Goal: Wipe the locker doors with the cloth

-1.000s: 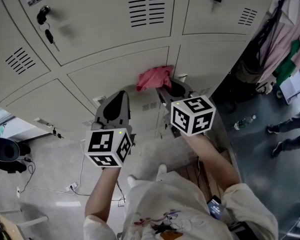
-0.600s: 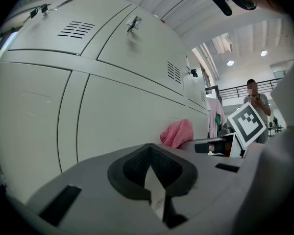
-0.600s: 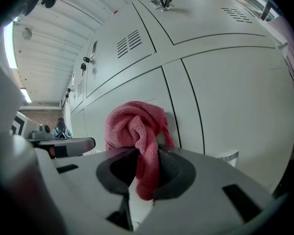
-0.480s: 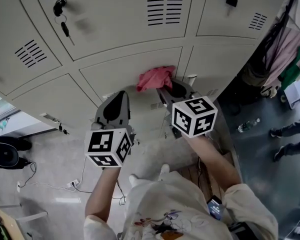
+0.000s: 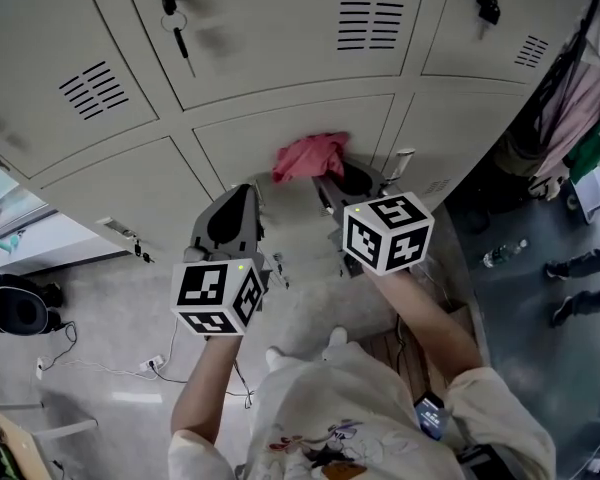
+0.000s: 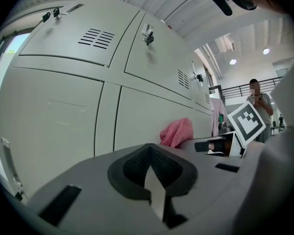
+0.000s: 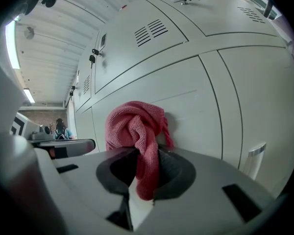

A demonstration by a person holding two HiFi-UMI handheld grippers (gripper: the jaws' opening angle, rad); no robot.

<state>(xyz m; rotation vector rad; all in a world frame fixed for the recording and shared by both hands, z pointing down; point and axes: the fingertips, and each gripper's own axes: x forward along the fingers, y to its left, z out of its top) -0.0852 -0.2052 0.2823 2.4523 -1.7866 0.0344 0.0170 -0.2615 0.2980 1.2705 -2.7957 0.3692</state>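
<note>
I've got the pink cloth (image 5: 310,155) bunched up, pinched in my right gripper (image 7: 142,173), against a door. The beige, vented locker doors (image 5: 270,58) are all closed.

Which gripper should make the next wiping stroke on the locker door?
Right. The right gripper is shut on the pink cloth, close to the locker door; the left gripper is shut and empty.

Head view, approx: 6 locker doors (image 5: 250,143), 3 vents (image 5: 370,25), 1 key (image 5: 177,30), 1 cloth (image 5: 310,155), 1 bottle (image 5: 502,255), 2 grippers: left gripper (image 5: 242,193), right gripper (image 5: 332,176).
</note>
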